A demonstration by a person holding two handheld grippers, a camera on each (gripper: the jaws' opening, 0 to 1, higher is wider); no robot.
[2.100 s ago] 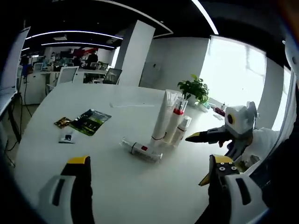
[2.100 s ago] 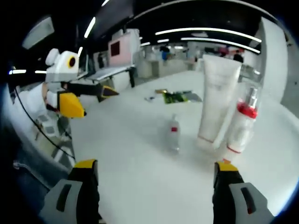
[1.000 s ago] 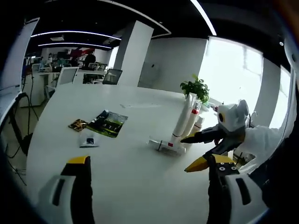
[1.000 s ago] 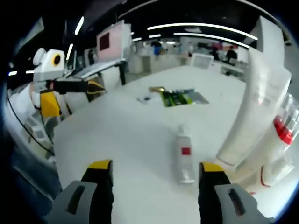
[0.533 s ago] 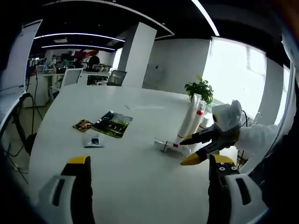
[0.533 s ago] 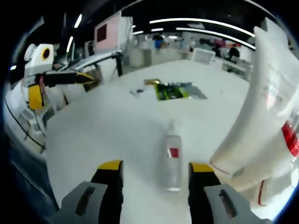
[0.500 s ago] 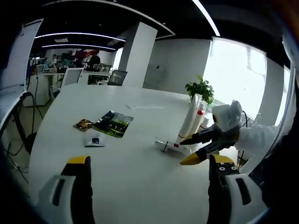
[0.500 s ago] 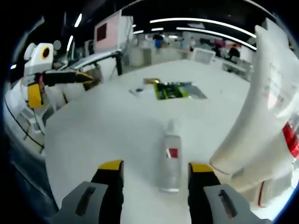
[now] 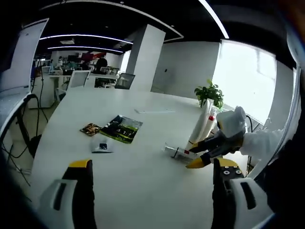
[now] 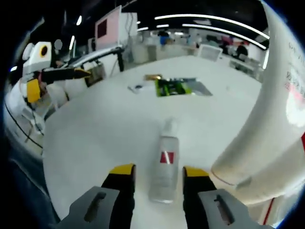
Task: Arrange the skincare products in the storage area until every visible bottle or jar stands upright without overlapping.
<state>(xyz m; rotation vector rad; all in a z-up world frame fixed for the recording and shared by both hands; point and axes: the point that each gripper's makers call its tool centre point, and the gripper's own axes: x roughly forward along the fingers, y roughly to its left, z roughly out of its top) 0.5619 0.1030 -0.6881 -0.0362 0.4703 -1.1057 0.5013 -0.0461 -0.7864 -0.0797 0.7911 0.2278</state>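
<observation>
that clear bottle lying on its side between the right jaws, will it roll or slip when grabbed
Probably yes: the clear bottle is round and lies flat on the smooth white table, so a nudge could roll it. Its glossy wall may slide in the right gripper. It looks light.

One lying bottle (image 10: 164, 168), one tube (image 10: 267, 119), three sachets (image 9: 123, 128)

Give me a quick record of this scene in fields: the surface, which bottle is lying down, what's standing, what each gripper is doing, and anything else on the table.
surface: white table
lying down: small clear bottle with red label
standing: large white tube
right hand-held gripper: jaws either side of the small clear bottle, narrow gap, contact unclear
left hand-held gripper: jaws wide apart, holding nothing
other items: green packet, small sachets
background: potted plant
</observation>
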